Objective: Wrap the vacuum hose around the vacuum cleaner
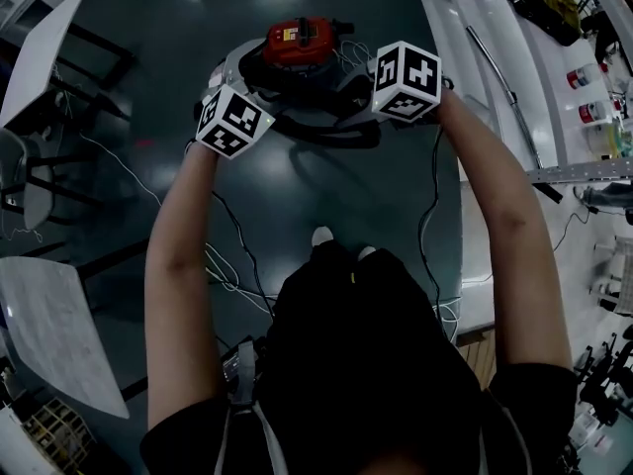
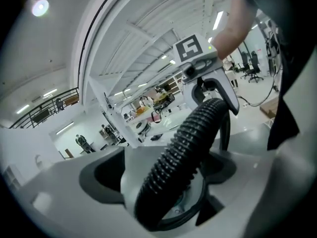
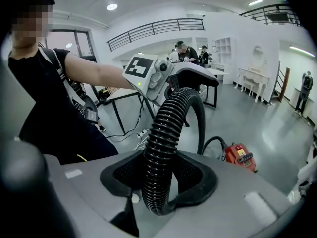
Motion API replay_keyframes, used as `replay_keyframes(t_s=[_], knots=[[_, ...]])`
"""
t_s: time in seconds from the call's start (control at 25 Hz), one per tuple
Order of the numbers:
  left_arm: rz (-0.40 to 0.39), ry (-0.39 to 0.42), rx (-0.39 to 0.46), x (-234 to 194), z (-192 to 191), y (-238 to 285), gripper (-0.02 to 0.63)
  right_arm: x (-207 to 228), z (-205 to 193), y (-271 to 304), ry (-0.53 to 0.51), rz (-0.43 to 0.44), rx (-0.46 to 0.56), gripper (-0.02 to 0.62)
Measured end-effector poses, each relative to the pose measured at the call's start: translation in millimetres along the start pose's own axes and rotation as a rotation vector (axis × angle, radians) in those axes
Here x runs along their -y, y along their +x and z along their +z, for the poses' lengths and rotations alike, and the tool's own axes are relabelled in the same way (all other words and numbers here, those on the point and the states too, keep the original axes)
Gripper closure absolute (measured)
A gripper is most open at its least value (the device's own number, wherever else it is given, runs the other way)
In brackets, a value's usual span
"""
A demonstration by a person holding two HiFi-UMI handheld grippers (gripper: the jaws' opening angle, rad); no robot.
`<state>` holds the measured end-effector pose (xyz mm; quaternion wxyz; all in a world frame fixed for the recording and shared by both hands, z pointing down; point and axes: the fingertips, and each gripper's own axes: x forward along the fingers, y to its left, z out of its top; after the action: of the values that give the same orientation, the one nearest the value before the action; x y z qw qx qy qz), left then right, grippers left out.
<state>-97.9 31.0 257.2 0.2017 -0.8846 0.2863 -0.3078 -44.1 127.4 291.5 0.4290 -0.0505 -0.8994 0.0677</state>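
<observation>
The red vacuum cleaner [image 1: 297,43] stands on the dark floor ahead of me, and it also shows low at the right in the right gripper view [image 3: 240,156]. Its black ribbed hose [image 1: 326,132] runs between my two grippers. My left gripper [image 2: 168,182] is shut on the hose [image 2: 183,152], which climbs toward the right gripper [image 2: 205,76]. My right gripper [image 3: 158,182] is shut on another stretch of the hose [image 3: 161,148], which arcs up and over to the left gripper [image 3: 161,78]. In the head view only the marker cubes of the left gripper [image 1: 232,120] and right gripper [image 1: 406,80] show; the jaws are hidden beneath them.
A long white bench [image 1: 554,117] with tools and bottles runs down the right side. Thin cables [image 1: 227,265] trail across the floor near my feet. White panels and chair legs [image 1: 40,117] stand at the left. Other people work at tables far off.
</observation>
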Motion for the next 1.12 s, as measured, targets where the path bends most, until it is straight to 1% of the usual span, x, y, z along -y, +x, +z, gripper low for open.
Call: replay_keyframes(t_s=[0.04, 0.08, 0.12, 0.16, 0.28, 0.36, 0.52, 0.68, 0.8, 0.92, 1.0, 1.04, 1.12], knots=[[-0.007, 0.01, -0.003, 0.7, -2.5, 0.2, 0.158, 0.8, 1.4, 1.6, 0.003, 0.003, -0.001, 0.408], [-0.016, 0.02, -0.003, 1.6, -4.3, 0.1, 0.192, 2.2, 3.2, 2.9, 0.008, 0.004, 0.001, 0.408], [-0.027, 0.031, -0.004, 2.6, -5.8, 0.5, 0.25, 3.9, 5.0, 3.8, 0.013, 0.005, 0.005, 0.407], [-0.039, 0.041, -0.009, 3.4, -7.0, 1.7, 0.29, 5.7, 5.8, 4.3, 0.017, 0.006, 0.009, 0.407], [-0.077, 0.073, -0.05, 7.2, -10.6, 10.1, 0.308, 10.4, 0.1, 5.4, 0.028, 0.022, 0.001, 0.403], [-0.096, 0.096, -0.088, 10.7, -14.6, 15.7, 0.344, 13.8, -6.1, 6.3, 0.026, 0.032, -0.013, 0.403], [-0.12, 0.098, -0.165, 15.8, -25.6, 22.3, 0.368, 20.8, -13.9, 9.2, -0.013, 0.052, -0.04, 0.397], [-0.136, 0.127, -0.245, 22.5, -34.1, 27.7, 0.394, 27.2, -24.9, 12.9, -0.078, 0.057, -0.079, 0.391], [-0.138, 0.125, -0.276, 23.3, -36.9, 34.0, 0.402, 35.0, -32.6, 13.2, -0.12, 0.055, -0.111, 0.385], [-0.116, 0.121, -0.295, 17.5, -37.5, 41.1, 0.403, 46.7, -36.9, 11.7, -0.141, 0.04, -0.109, 0.382], [-0.111, 0.112, -0.326, 14.1, -40.4, 48.4, 0.403, 56.8, -40.7, 11.5, -0.15, 0.012, -0.102, 0.377], [-0.109, 0.104, -0.347, 12.1, -43.0, 52.4, 0.405, 63.5, -42.5, 11.4, -0.158, -0.017, -0.098, 0.373], [-0.099, 0.075, -0.391, 5.6, -49.9, 59.7, 0.405, 80.7, -43.8, 8.9, -0.184, -0.115, -0.076, 0.364]])
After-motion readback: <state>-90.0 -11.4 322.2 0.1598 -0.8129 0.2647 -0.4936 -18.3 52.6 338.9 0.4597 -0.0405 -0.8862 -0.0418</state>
